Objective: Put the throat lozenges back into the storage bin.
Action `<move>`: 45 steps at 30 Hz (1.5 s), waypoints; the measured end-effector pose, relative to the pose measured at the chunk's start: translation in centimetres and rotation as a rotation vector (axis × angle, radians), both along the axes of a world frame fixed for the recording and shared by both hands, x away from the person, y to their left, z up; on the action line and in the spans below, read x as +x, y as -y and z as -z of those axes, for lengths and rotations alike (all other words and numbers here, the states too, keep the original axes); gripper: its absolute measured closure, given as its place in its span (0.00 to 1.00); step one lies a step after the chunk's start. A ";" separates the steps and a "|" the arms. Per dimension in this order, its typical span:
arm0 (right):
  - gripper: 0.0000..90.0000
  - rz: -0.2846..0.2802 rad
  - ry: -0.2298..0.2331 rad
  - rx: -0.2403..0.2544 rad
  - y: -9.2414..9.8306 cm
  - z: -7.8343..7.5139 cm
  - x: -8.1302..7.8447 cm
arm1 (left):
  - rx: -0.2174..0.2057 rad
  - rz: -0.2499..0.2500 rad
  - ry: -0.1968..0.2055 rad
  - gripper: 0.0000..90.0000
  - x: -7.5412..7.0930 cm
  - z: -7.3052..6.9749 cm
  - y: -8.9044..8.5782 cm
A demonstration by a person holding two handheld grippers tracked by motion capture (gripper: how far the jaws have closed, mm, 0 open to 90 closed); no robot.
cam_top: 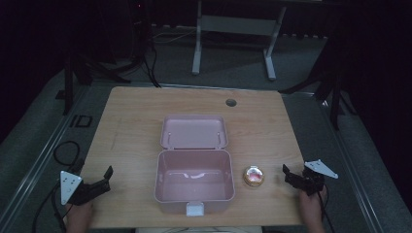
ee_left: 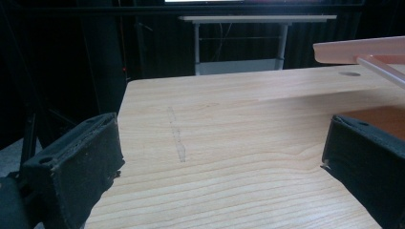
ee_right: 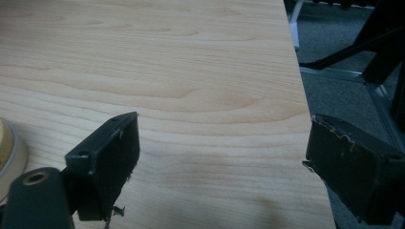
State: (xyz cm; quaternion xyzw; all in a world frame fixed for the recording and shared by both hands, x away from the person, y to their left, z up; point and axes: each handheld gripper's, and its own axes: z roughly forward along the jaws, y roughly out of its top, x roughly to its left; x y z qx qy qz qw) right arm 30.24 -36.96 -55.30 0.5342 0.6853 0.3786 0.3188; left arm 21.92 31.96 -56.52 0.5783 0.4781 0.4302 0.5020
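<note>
A pink plastic box point(cam_top: 194, 196) stands open in the middle of the wooden table point(cam_top: 136, 121), its lid point(cam_top: 194, 131) laid back flat behind it and its inside bare. A small round gold-rimmed object point(cam_top: 253, 175) with a pinkish top lies just right of the box. My left gripper point(cam_top: 106, 178) rests near the front left of the table, open, nothing between its jaws, about a hand's width left of the box. My right gripper point(cam_top: 287, 174) is open at the front right, just right of the round object point(ee_right: 7, 148). The left gripper view has the lid's edge point(ee_left: 363, 47) at its upper right.
A round cable hole point(cam_top: 231, 102) sits near the table's far edge. The table's right edge point(ee_right: 305, 95) runs close beside my right gripper point(ee_right: 222, 152), with grey floor beyond. Bare wood lies ahead of my left gripper point(ee_left: 222, 152). A white desk frame point(cam_top: 233, 29) stands behind the table.
</note>
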 end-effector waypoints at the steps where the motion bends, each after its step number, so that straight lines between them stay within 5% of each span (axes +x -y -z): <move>1: 0.12 -0.003 -0.003 -0.005 0.0 0.0 0.0 | 0.000 0.000 0.000 0.00 0.0 0.0 0.0; 8: 0.12 -0.007 -0.039 -0.037 -0.3 0.1 0.3 | -0.001 0.001 0.000 0.00 0.0 0.0 0.0; 13: 0.14 -0.008 -0.062 -0.014 -0.2 0.1 0.5 | -0.004 0.002 -0.001 0.00 0.0 0.0 0.0; 20: 0.14 -0.042 -0.146 -0.016 -0.3 0.1 1.1 | -0.009 0.004 -0.002 0.00 0.0 0.0 -0.1; 25: 0.14 -0.107 -0.261 -0.051 -0.5 -0.1 1.5 | -0.018 0.005 -0.002 0.00 0.0 0.0 -0.2; 28: 0.14 -0.175 -0.368 -0.092 -0.4 -0.6 1.7 | -0.018 0.004 -0.003 0.00 0.0 0.0 -0.2; 35: 0.14 -0.239 -0.470 -0.143 0.4 -2.4 1.7 | -0.019 0.005 -0.006 0.00 0.0 0.0 -0.2; 36: 0.13 -0.274 -0.521 -0.175 0.5 -2.9 1.8 | -0.019 0.005 -0.006 0.00 0.0 0.0 -0.2; 42: 0.13 -0.350 -0.626 -0.254 0.2 -3.7 1.8 | -0.021 0.007 -0.007 0.00 0.0 0.0 -0.2; 43: 0.13 -0.401 -0.683 -0.301 -0.1 -4.0 1.8 | -0.021 0.007 -0.007 0.00 0.0 0.0 -0.2; 45: 0.13 -0.447 -0.723 -0.349 -0.3 -4.1 1.8 | -0.020 0.008 -0.007 0.00 0.0 0.0 -0.2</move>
